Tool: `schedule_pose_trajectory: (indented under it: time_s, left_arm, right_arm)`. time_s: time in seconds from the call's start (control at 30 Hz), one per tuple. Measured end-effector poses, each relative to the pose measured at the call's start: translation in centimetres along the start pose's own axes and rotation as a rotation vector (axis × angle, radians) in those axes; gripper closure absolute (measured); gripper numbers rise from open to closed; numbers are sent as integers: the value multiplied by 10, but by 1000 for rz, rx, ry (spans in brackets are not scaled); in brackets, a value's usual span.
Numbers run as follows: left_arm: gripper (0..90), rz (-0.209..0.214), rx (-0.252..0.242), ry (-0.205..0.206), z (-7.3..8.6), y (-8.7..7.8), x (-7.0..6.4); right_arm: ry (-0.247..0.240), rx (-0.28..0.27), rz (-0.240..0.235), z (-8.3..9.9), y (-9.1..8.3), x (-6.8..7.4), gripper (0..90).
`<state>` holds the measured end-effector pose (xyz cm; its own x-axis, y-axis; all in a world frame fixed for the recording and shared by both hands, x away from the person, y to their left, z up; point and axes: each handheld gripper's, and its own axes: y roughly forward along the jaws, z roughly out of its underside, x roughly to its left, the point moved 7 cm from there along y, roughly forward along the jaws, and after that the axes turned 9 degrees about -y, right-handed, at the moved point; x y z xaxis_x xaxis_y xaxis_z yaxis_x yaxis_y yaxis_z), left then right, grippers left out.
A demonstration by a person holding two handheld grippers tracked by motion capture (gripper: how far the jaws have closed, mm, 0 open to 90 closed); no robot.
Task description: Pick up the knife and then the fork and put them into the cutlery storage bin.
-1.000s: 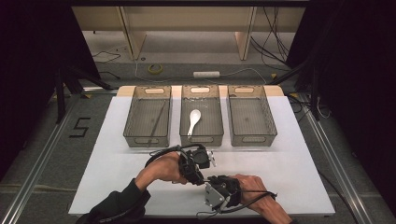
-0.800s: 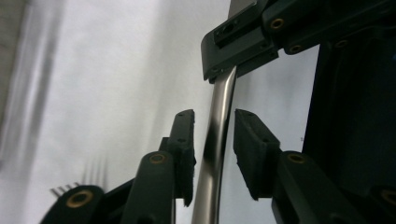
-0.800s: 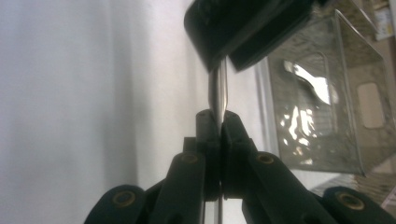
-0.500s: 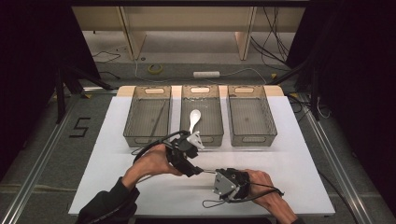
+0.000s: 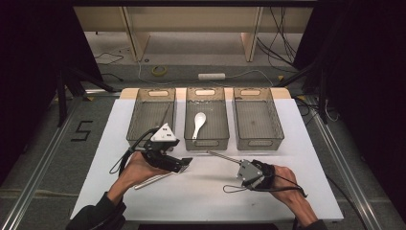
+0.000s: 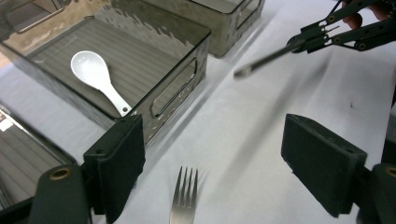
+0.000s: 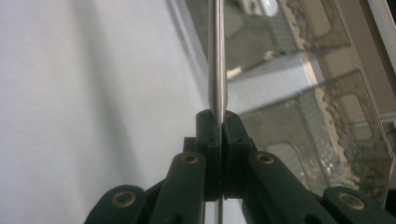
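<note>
- A thin metal rod (image 5: 222,157) is clamped between the closed jaws of the right gripper (image 5: 238,165) and held above the white table (image 5: 297,143), its tip just before the middle bin (image 5: 207,139).
- The left gripper (image 5: 184,163) is held with jaws spread wide over a fork (image 6: 183,200) lying flat on the table.
- A white spoon (image 5: 197,123) is seen in the middle bin.

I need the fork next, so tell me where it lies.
The fork lies flat on the white table, tines toward the middle bin, between the open jaws of the left hand-held gripper, in front of the bin holding the white spoon.
</note>
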<state>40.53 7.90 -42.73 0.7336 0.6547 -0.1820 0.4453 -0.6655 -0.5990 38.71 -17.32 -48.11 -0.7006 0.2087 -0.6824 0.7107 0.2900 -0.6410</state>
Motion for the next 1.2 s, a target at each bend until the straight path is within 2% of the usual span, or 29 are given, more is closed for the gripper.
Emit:
schedule_pose_trajectory:
  time_s: [0.1,0.23,0.3,0.33,0.43,0.57,0.63,0.8,1.0,1.2]
  left_arm:
    - [200,3,-50,-69,6,-2,8]
    - [192,-2,-97,-124,16,-5,17]
    - [189,-11,-94,-139,20,-5,21]
    - [182,-23,-95,-142,22,-5,22]
    - [176,-19,-89,-162,26,-6,23]
    - [156,-34,-83,-164,29,-6,24]
    - [156,-25,-86,-170,30,-7,24]
    - [156,-38,-79,-184,35,-8,27]
    - [156,-43,-82,-179,37,-10,26]
    - [156,-48,-85,-174,38,-12,25]
  right_arm:
    - [56,10,8,7,-2,-10,890]
    - [120,6,19,14,-3,-25,889]
    - [129,12,28,16,-2,-32,889]
    - [152,11,23,17,-2,-35,889]
    - [199,4,29,19,-2,-48,889]
    - [261,0,24,20,-3,-67,889]
    - [267,9,32,20,-5,-77,889]
    - [294,16,43,19,-5,-100,889]
    - [324,34,42,21,3,-121,888]
    - [396,49,14,21,15,-140,888]
